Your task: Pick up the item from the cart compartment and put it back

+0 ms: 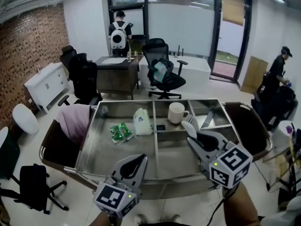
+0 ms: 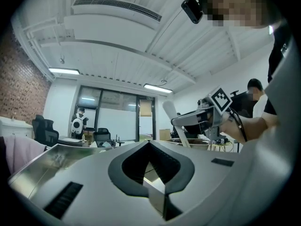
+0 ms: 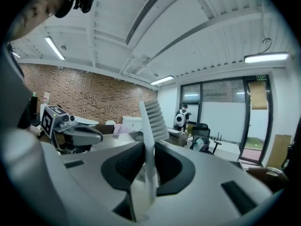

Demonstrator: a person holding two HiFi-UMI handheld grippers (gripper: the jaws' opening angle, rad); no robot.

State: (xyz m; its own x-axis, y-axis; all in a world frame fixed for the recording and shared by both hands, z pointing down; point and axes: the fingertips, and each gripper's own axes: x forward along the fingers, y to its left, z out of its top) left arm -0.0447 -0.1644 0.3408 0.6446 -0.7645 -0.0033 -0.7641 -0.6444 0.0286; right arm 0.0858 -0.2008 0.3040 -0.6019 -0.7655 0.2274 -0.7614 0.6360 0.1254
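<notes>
My right gripper [image 1: 196, 136] is shut on a flat white ridged tool [image 1: 189, 126], held above the right part of the metal cart tray [image 1: 117, 161]. In the right gripper view the white ridged tool [image 3: 153, 121] stands upright between the jaws of the right gripper [image 3: 149, 150]. The left gripper view shows the right gripper [image 2: 188, 120] from the side, with the white tool [image 2: 170, 111] sticking up from it. My left gripper [image 1: 136, 161] hovers at the tray's near edge; its jaws [image 2: 149, 144] meet with nothing between them.
In the tray lie green packets [image 1: 121, 132], a white pouch [image 1: 142, 121], a white mug [image 1: 176, 112] and a small black item [image 1: 161, 127]. A pink cloth [image 1: 75, 121] hangs at the cart's left, a dark bag [image 1: 247, 126] at its right. Office chairs and people stand beyond.
</notes>
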